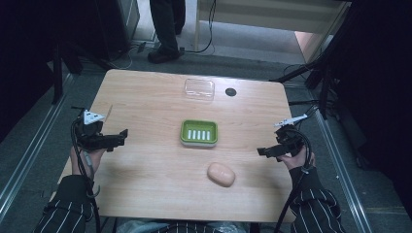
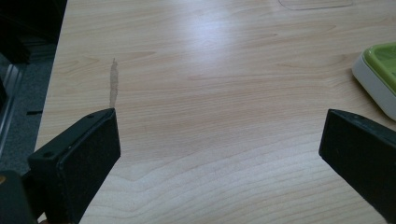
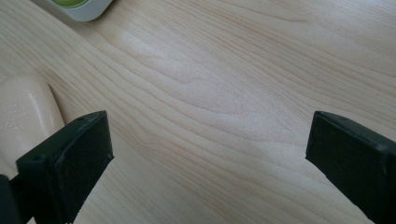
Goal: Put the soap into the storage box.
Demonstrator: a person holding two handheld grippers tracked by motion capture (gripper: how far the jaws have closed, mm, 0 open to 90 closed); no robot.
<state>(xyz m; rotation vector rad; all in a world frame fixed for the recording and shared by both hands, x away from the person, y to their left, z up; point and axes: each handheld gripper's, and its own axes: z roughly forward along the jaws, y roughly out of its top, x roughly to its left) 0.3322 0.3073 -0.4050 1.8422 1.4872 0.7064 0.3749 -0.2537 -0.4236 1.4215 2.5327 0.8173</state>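
A green soap dish (image 1: 198,132) with a white slotted insert sits at the middle of the wooden table (image 1: 145,160). A peach bar of soap (image 1: 221,174) lies on the table in front of it, toward the right. My left gripper (image 1: 121,137) hovers open at the table's left side, its jaws wide apart over bare wood (image 2: 219,140), with the dish's edge (image 2: 378,74) at the right of its view. My right gripper (image 1: 262,151) is open at the right side, the soap (image 3: 23,112) beside its left jaw and the dish's corner (image 3: 79,7) at the top.
A clear plastic lid (image 1: 199,89) lies at the table's far edge, a small black round cap (image 1: 231,91) next to it. A person's legs (image 1: 166,29) stand beyond the table. Cables and dark stands line the floor on both sides.
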